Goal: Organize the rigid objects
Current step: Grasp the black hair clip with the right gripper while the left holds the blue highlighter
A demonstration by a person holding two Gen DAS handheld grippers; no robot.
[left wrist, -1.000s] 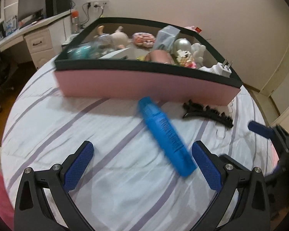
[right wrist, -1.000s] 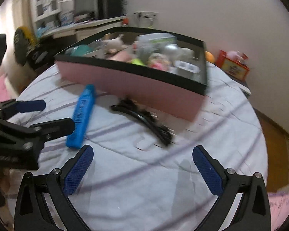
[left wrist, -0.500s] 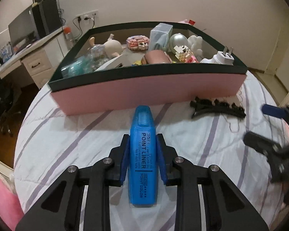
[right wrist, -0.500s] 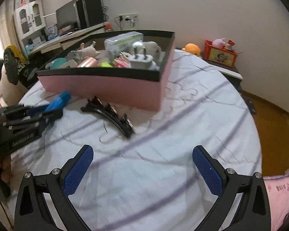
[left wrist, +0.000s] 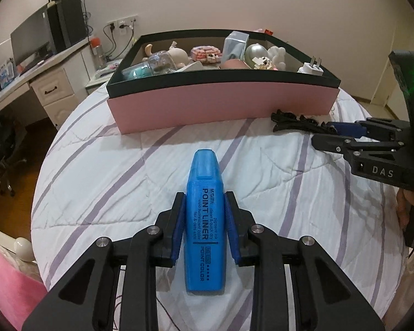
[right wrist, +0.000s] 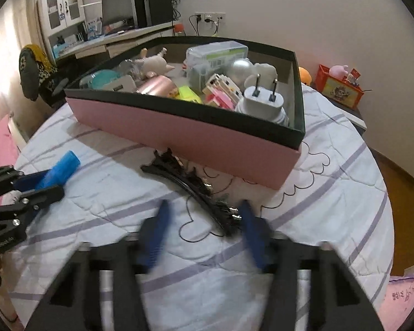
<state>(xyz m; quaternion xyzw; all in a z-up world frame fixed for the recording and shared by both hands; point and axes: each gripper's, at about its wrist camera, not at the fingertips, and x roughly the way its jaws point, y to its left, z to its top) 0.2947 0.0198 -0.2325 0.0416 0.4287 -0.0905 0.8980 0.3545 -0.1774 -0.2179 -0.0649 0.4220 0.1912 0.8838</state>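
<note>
Both of my tongs stood wide open a second ago, with the blue highlighter [left wrist: 204,220] lying askew on the bedspread [left wrist: 110,182]. Now my left tongs [left wrist: 204,220] are clamped on its barrel, pads pressing both sides, its cap pointing toward the pink box [left wrist: 220,104]. My right tongs [right wrist: 204,229] have just been closing around the near end of the black hair clip [right wrist: 190,184]. Their blue pads are blurred, one on each side of the clip, and I see a gap at the left pad, so I don't think the grip is made yet.

The clip lies on the bedspread just in front of the box; the highlighter is in my grip, short of the box wall.

What worries me is the clip. It is thin, long and toothed, and I am catching it near one end, so it could pivot or snag on the fabric as I lift. The highlighter is smooth plastic held along its length, so a tilt could let it slide forward out of the pads. Either could clip the box rim if carried low.

By count: one highlighter, one hair clip and one box already crowded with small things, among them one white plug [right wrist: 262,102].
</note>
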